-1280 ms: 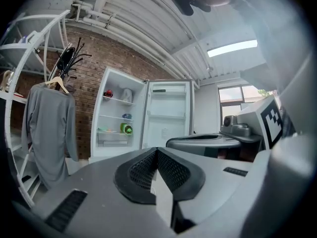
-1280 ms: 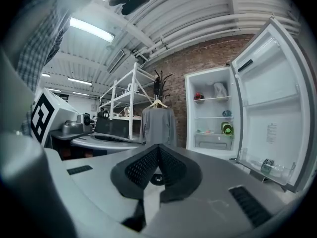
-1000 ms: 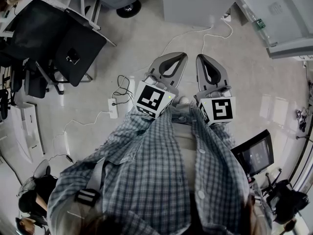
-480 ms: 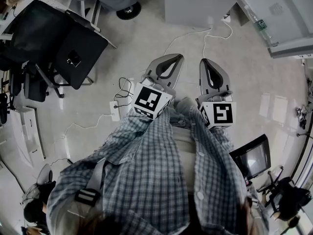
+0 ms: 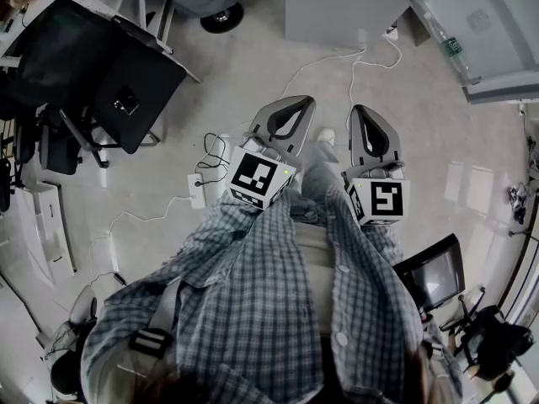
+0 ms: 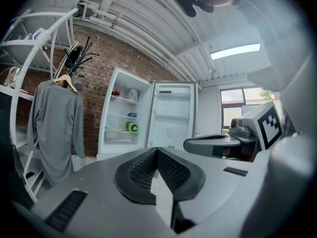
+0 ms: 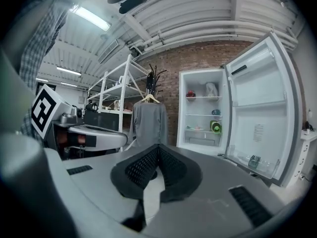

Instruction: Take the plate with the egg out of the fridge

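Note:
The white fridge (image 6: 124,114) stands open some way ahead, its door (image 6: 173,115) swung to the right. Its shelves hold a green thing (image 7: 215,127), a red thing (image 7: 190,94) and a pale flat thing (image 7: 194,129); I cannot tell whether that is the plate with the egg. My left gripper (image 6: 157,150) is shut and empty, pointing at the fridge. My right gripper (image 7: 158,148) is also shut with nothing in it. In the head view both grippers, left (image 5: 286,118) and right (image 5: 370,129), are held side by side at waist height, well short of the fridge (image 5: 337,7).
A grey garment (image 6: 57,120) hangs on a rack left of the fridge. White shelving (image 7: 111,103) stands further left. Cables and a power strip (image 5: 195,183) lie on the floor at left. Black chairs (image 5: 126,74) are at upper left, a monitor (image 5: 434,276) at right.
Both grippers have shifted slightly in the head view, the left one to the left. A shoe now shows on the floor between them.

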